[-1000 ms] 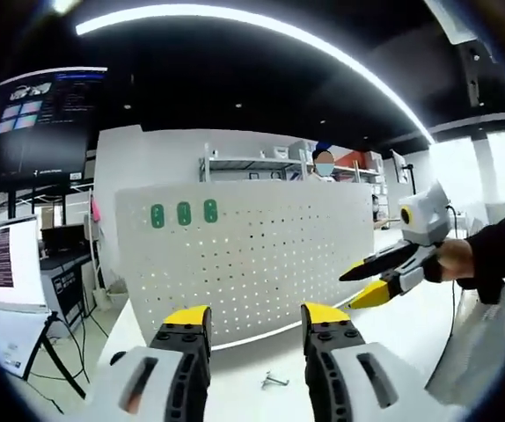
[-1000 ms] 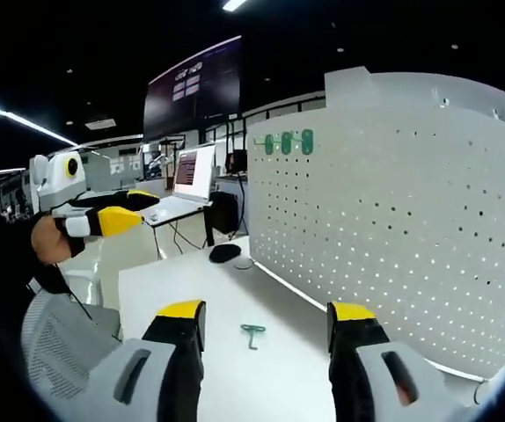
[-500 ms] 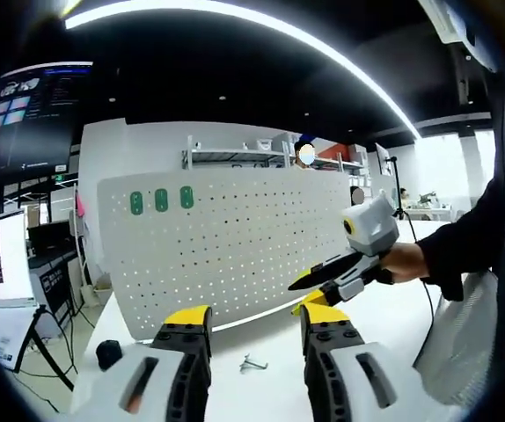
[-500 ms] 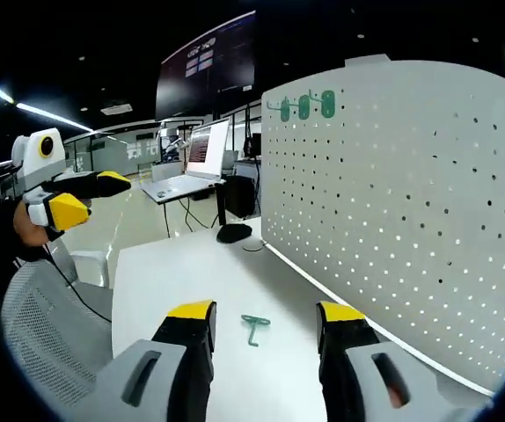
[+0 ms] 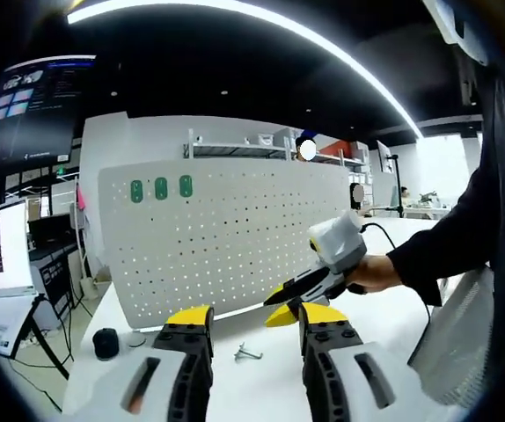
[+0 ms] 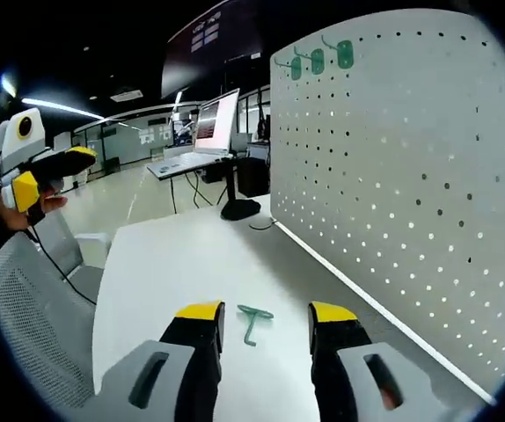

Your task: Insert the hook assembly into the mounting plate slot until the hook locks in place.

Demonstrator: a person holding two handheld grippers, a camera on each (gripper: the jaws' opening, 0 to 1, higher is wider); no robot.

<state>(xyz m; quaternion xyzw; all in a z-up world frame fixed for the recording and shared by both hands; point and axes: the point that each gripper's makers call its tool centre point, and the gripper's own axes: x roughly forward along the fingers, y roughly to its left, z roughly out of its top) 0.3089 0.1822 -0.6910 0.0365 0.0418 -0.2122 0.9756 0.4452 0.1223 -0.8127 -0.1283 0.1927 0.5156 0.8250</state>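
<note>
In the right gripper view, the right tongs (image 6: 264,316) are held released at the bottom centre, and the green hook (image 6: 252,320) is seen lying on the white surface (image 6: 173,264) between their tips. The white pegboard (image 6: 411,176) is seen upright along the right. In the left gripper view, the left tongs (image 5: 253,318) are released too; the hook (image 5: 247,353) is seen between them, below the pegboard (image 5: 226,246).

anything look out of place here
One hook lies loose on the white table instead of hanging on the pegboard, where three green hooks sit. The right gripper, open, is closing in on it.
</note>
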